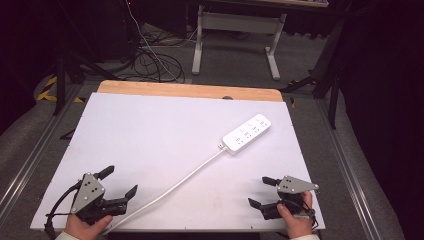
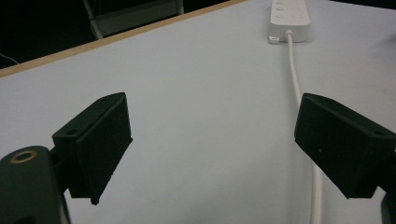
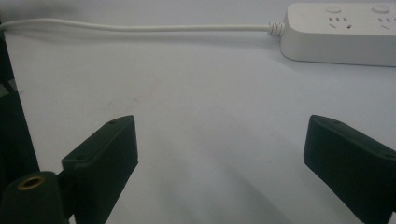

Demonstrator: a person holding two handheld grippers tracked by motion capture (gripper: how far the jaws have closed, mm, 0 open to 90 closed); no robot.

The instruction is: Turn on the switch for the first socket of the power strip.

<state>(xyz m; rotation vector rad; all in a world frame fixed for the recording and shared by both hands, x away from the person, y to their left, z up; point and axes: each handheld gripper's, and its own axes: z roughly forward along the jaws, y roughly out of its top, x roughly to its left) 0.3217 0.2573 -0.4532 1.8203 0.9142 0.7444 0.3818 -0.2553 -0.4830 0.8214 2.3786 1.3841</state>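
White rectangular plastic power strip (image 1: 247,133) lies flat on the white-topped table (image 1: 150,145), right of centre toward the far side, set at a slant. Its white round cord (image 1: 175,187) leaves the near-left end and runs diagonally to the near edge of the table, passing just beside the left gripper (image 1: 119,182). In the left gripper view the cord (image 2: 299,93) runs up to the strip (image 2: 289,18) close along the right-hand jaw.

Left gripper: held in the left hand (image 1: 87,227) at the near-left corner of the table, jaws spread wide, nothing between them.

Right gripper (image 1: 262,192): held in the right hand (image 1: 295,222) at the near-right corner, jaws likewise spread wide and empty; strip (image 3: 345,35) and cord (image 3: 140,28) lie well ahead of it, apart from the jaws.

Wooden strip of table edge (image 1: 190,91) shows along the far side; grey floor with black cables (image 1: 150,60) beyond
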